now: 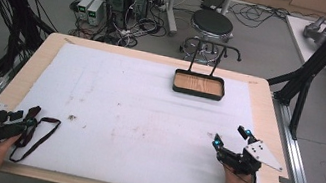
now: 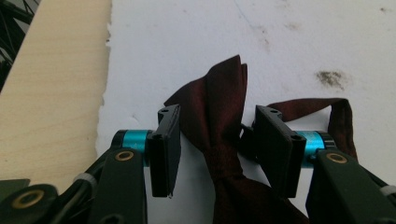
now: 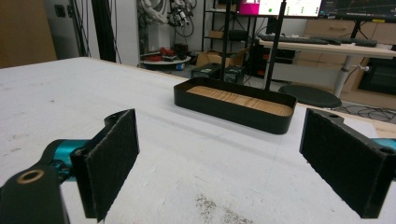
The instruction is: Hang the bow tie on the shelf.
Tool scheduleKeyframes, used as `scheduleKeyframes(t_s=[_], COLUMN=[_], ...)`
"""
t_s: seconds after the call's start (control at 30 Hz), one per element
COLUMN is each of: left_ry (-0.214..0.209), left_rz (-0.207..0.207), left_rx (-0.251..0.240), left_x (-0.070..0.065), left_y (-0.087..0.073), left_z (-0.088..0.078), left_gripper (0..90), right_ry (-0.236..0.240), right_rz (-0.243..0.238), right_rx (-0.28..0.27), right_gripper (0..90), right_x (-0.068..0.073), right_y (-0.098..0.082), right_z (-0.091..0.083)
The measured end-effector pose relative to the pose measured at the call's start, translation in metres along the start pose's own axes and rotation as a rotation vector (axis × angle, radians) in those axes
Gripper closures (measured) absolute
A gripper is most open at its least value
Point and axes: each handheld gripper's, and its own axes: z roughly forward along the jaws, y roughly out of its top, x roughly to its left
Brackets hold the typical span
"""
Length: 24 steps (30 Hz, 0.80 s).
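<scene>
Just unmarked maroon bow tie point(image 2: 219, 121)

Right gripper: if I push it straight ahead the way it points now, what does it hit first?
Probably the black tray with the wooden floor. The right gripper stands open, with bare white mat ahead up to the tray's near wall; depth is hard to judge.

Centre of tabletop point(image 1: 136, 117) w/ white sheet lies open, wide passage left to right. Upper right of centre is blocked by black tray point(image 1: 199, 85) w/ upright stand. Lower left is cluttered by dark strap point(image 1: 37, 130).
</scene>
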Motion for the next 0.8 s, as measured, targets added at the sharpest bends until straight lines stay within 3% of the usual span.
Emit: scheduleKeyframes(t_s=[0.17, 0.4, 0.5, 0.67, 0.8], left_ry=[-0.015, -0.027, -0.034, -0.061, -0.108], left_rz=[0.001, 0.005, 0.007, 0.034, 0.069], left_rx=[0.031, 0.026, 0.012, -0.055, -0.100], left_x=[0.001, 0.000, -0.002, -0.008, -0.019], left_y=[-0.002, -0.001, 0.001, 0.011, 0.028], left_z=[0.003, 0.002, 0.001, -0.004, -0.005], left_gripper=[57.2, 70.2, 73.2, 74.4, 74.7], right_ry=[0.001, 0.001, 0.001, -0.004, -0.010], right_rz=[0.003, 0.002, 0.002, -0.003, 0.000], right_rx=[0.002, 0.002, 0.002, 0.004, 0.008], right_gripper=[10.8, 10.8, 10.8, 10.8, 10.8], right_x=[0.000, 0.000, 0.000, 0.000, 0.001], right_y=[0.000, 0.000, 0.000, 0.000, 0.000], right_z=[0.000, 0.000, 0.000, 0.000, 0.000])
